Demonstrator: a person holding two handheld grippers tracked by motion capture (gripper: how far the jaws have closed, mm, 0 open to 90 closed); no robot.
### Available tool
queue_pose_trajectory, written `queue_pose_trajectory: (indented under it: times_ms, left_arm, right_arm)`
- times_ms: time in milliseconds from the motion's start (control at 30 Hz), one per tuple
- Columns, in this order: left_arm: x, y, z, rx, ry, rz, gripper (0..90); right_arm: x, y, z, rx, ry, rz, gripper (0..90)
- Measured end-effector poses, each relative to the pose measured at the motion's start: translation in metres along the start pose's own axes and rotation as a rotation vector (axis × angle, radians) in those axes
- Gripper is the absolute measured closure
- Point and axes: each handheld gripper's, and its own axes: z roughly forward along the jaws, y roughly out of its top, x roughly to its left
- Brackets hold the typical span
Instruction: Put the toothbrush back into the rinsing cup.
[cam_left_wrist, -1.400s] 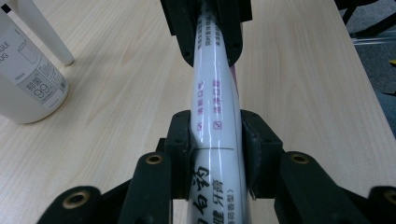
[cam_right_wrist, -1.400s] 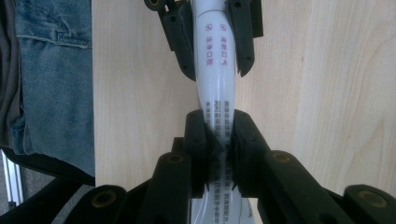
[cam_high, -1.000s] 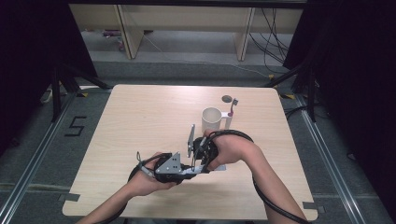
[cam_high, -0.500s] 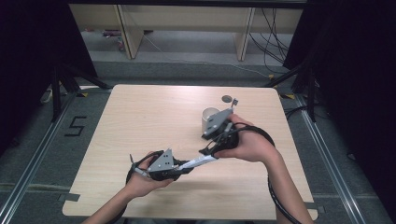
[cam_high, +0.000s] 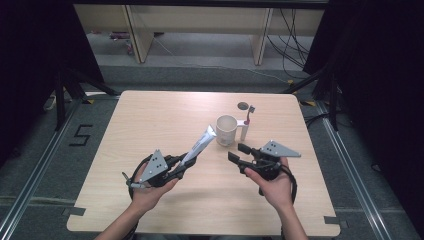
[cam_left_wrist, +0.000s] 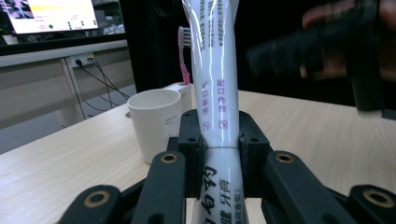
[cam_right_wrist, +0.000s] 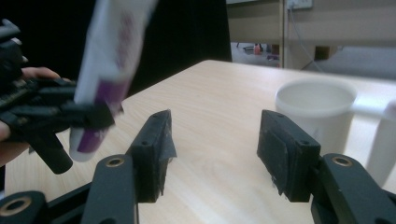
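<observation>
My left gripper (cam_high: 186, 162) is shut on the lower part of a white toothpaste tube (cam_high: 199, 144), which slants up toward a white cup (cam_high: 226, 130). In the left gripper view the pads (cam_left_wrist: 194, 140) clamp the tube (cam_left_wrist: 217, 70), with the cup (cam_left_wrist: 156, 121) and a pink toothbrush (cam_left_wrist: 183, 51) behind. My right gripper (cam_high: 239, 152) hovers to the right of the tube, near the cup. Its jaws have just been opening, and in the right gripper view (cam_right_wrist: 212, 154) nothing lies between them. That view shows the tube (cam_right_wrist: 112, 51) at left and the cup (cam_right_wrist: 317, 107) at right.
A toothbrush (cam_high: 246, 125) stands upright just right of the cup. A small dark round spot (cam_high: 243, 105) lies behind it. All of this is on a light wooden table (cam_high: 150, 115), with dark floor and shelving beyond its far edge.
The right gripper was close against the tube and the left gripper; it has come off the tube, spread its jaws and swung right and nearer the person. The left gripper keeps the tube.
</observation>
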Motion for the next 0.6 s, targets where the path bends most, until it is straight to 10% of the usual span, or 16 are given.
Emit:
queue_pose_trajectory:
  times_ms: [167,600]
  left_arm:
    - [-0.002,-0.002,0.002,0.016,0.003,0.005,75.3]
    - [-0.006,-0.006,0.009,0.037,0.007,0.024,75.3]
  right_arm:
    - [0.016,-0.019,0.019,-0.040,0.054,0.066,43.7]
    - [0.051,0.000,0.058,-0.180,0.141,0.126,37.7]
